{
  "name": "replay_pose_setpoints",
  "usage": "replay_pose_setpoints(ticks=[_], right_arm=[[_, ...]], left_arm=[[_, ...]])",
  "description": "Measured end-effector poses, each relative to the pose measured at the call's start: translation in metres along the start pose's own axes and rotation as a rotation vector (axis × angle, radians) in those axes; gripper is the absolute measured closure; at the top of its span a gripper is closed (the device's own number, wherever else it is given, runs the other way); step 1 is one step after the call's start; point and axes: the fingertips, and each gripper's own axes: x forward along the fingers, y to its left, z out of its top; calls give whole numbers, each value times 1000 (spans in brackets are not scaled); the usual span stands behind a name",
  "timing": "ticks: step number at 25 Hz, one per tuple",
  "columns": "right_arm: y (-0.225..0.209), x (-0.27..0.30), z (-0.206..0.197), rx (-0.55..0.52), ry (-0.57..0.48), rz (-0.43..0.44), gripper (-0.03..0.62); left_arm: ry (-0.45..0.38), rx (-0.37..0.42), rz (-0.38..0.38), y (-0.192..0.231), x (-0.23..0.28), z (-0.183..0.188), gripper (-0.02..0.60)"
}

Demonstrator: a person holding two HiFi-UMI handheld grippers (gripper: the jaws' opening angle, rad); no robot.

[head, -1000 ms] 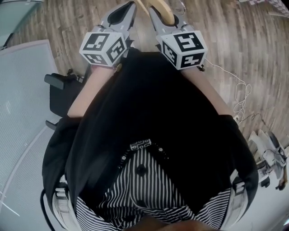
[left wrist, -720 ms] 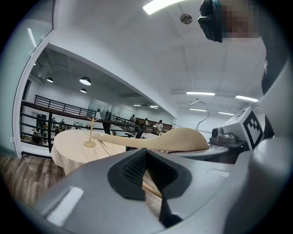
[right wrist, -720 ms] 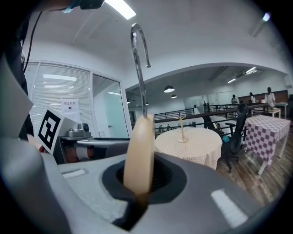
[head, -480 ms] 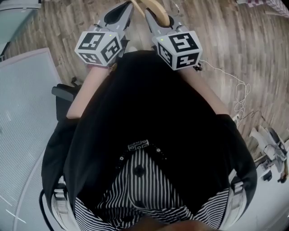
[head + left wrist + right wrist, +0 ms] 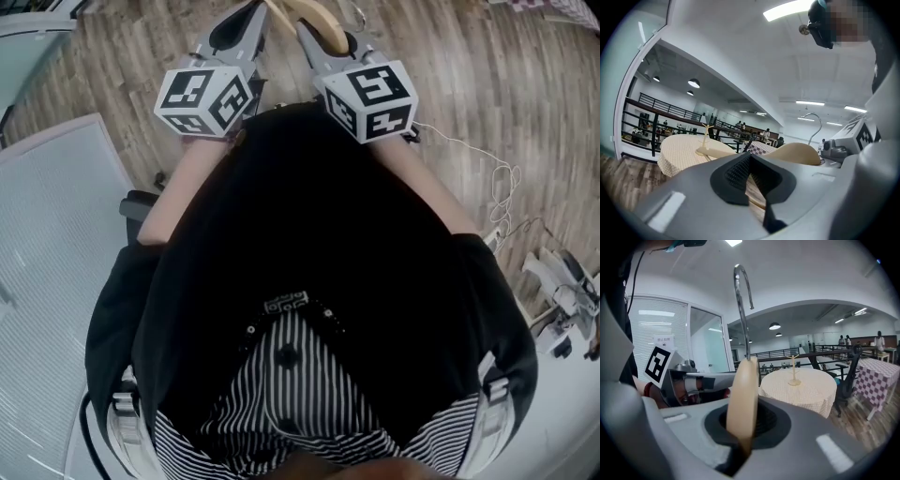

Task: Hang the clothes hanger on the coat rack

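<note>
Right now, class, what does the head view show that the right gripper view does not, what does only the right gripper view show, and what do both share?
Only the head view shows the person's striped garment and the white cable lying on the floor. Only the right gripper view shows the round table with the small coat rack standing on it. Both show the wooden hanger clamped in the right gripper.

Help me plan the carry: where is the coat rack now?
The coat rack stands upright on the round cloth-covered table, ahead across the room: right of the hanger in the right gripper view, left of centre in the left gripper view.
</note>
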Motion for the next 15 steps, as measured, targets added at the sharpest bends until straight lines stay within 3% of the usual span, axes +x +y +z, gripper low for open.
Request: replay_pose_setpoints(ticks=[6, 15], right_arm=[[-5, 4, 11, -21, 20, 0, 592], [1, 59, 11, -50, 52, 65, 592]], left_arm=[[20, -23, -31, -3, 9, -2, 578], [40, -58, 23, 51, 16, -11, 578]])
